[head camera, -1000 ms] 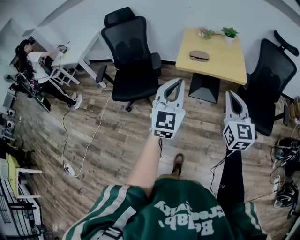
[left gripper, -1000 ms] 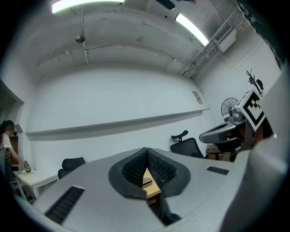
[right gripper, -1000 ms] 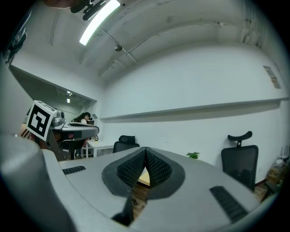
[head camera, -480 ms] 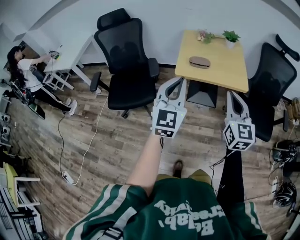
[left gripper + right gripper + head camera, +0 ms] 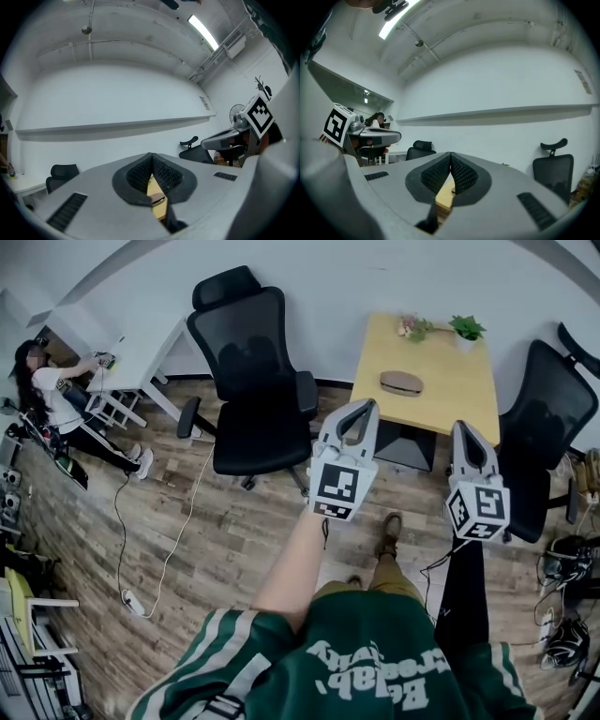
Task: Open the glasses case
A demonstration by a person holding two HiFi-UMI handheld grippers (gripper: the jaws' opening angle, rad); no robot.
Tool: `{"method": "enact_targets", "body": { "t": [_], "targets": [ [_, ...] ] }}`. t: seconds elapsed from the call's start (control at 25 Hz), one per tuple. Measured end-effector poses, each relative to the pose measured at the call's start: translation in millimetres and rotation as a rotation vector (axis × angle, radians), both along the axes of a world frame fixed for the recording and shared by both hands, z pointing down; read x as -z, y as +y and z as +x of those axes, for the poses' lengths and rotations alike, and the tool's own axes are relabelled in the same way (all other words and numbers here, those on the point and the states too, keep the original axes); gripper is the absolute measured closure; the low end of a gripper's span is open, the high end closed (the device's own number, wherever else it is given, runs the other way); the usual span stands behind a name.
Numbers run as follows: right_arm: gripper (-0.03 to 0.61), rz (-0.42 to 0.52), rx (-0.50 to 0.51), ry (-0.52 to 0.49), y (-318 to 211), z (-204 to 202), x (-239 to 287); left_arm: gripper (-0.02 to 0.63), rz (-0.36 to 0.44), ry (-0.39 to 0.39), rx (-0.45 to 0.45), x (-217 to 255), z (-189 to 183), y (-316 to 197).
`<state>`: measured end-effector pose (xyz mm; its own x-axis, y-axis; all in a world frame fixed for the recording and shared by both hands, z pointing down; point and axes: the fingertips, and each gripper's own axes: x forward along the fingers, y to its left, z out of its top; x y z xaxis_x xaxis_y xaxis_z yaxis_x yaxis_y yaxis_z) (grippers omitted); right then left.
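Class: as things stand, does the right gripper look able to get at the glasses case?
Probably not yet: the right gripper, tongs shut, seems to hang short of the table where the glasses case lies. Nothing stands between them.

At the bottom of the frame a person in a green striped jersey (image 5: 366, 667) holds the left tongs (image 5: 366, 409) and the right tongs (image 5: 466, 430) out over a wood-plank floor (image 5: 216, 540), each pair with its tips together, and a brown shoe (image 5: 388, 533) shows between the two arms. At upper right a brown glasses case (image 5: 401, 382) lies closed on a pale wooden surface (image 5: 464, 395), well apart from both tongs, with a potted plant (image 5: 466, 329) and small flowers (image 5: 412, 328) along the far edge. One black office chair (image 5: 251, 381) stands at upper centre and another (image 5: 544, 418) at the right edge, while a second person (image 5: 52, 390) sits at a white desk (image 5: 136, 348) in the upper left.
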<state>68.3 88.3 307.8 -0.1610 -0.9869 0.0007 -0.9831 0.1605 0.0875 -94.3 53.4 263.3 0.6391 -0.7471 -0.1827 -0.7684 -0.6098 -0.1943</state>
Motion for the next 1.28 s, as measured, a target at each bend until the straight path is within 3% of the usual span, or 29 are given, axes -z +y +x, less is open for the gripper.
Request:
{"method": "enact_targets", "body": {
  "t": [0.76, 1.28],
  "targets": [
    [0.566, -0.026, 0.114, -0.001, -217.9, 70.2, -25.9, 0.598, -0.037, -0.003, 0.063, -34.5, 81.2, -203.5],
    [0.554, -0.057, 0.195, -0.048, -327.3, 100.4, -52.0, 0.598, -0.052, -0.072, 0.100, -49.3, 122.5, -304.5]
  ]
}}
